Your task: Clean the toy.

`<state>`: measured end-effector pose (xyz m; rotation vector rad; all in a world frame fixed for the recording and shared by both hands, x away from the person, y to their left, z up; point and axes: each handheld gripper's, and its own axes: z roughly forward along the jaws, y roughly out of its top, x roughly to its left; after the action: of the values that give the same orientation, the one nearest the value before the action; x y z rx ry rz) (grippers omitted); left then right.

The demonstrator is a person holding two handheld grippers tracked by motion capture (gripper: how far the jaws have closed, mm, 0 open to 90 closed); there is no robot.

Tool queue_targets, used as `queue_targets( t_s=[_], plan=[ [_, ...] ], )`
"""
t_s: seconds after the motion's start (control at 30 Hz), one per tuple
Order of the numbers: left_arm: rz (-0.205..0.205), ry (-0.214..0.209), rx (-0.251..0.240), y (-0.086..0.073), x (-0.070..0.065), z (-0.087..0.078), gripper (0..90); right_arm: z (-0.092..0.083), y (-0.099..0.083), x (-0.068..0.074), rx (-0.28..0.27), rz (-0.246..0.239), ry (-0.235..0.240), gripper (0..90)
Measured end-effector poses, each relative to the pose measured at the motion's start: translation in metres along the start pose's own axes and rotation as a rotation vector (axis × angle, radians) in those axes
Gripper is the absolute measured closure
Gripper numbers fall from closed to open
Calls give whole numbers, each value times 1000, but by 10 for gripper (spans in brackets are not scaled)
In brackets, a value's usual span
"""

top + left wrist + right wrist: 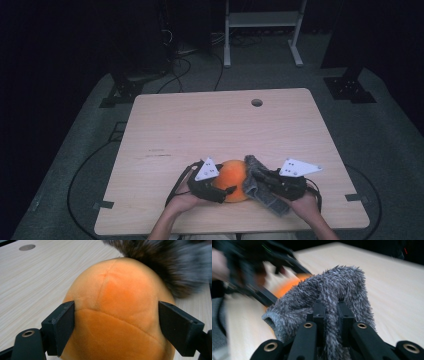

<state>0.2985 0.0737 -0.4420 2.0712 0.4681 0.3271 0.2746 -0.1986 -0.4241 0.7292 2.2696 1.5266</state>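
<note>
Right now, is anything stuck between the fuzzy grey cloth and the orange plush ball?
Nothing visible. The fuzzy grey cloth, pinched in the right gripper, already lies against the orange plush ball. The left gripper grips the ball on both sides.

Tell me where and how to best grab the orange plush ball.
Grip the orange plush ball across its wide middle, coming level from the near-left side as the left gripper does; the grey fuzzy cloth covers its far side.
</note>
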Motion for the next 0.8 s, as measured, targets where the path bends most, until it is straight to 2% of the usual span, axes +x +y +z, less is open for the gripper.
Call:
queue_targets(
  t_s=[0.03, 0.1, 0.17, 0.23, 0.27, 0.3, 0.37, 0.4, 0.43, 0.47, 0.53, 0.6, 0.63, 0.67, 0.73, 0.77, 0.8],
  plan=[
    [3, 1, 2, 1, -1, 0, 169, 4, 3, 5, 8, -27, 8, 795],
    [2, -15, 3, 2, 1, -5, 148, 12, 0, 9, 44, -68, -11, 796],
    [-5, -45, -28, 4, 4, -14, 133, 12, -4, 3, 32, -30, -2, 795],
    [-20, -78, -61, 6, 7, -23, 131, 7, -6, -3, 33, -8, -32, 796],
    [-28, -97, -62, 6, 8, -26, 160, 5, -8, -8, 32, 17, -34, 795],
    [-31, -99, -59, 6, 10, -28, 232, 4, -10, -12, 28, 40, -40, 795],
    [-45, -95, -28, 4, 12, -25, 315, 3, -13, -21, 29, 82, -64, 795],
    [-46, -93, -30, 3, 12, -24, 346, 2, -14, -24, 32, 101, -65, 795],
    [-45, -88, -34, 2, 12, -23, 366, 2, -13, -25, 46, 100, -83, 795],
    [-57, -86, -47, 3, 11, -21, 379, 1, -13, -24, 52, 85, -102, 797],
    [-43, -80, -55, 5, 9, -20, 387, -4, -6, -18, 30, 55, -109, 798],
    [-38, -70, -61, 7, 6, -18, 388, -8, 5, -8, -38, 33, -36, 798],
    [-29, -66, -60, 9, 5, -17, 387, -8, 10, -2, -55, 11, -5, 797],
    [-26, -63, -65, 9, 3, -16, 385, -5, 13, 3, -44, -12, 17, 797],
    [-21, -64, -61, 9, 3, -17, 354, 4, 10, 10, 6, -69, 7, 797],
    [-32, -57, -59, 8, 4, -17, 293, 6, 7, 10, 17, -75, 2, 797],
    [-64, -54, -49, 7, 7, -16, 208, 7, 4, 8, 12, -64, 9, 797]
  ],
)
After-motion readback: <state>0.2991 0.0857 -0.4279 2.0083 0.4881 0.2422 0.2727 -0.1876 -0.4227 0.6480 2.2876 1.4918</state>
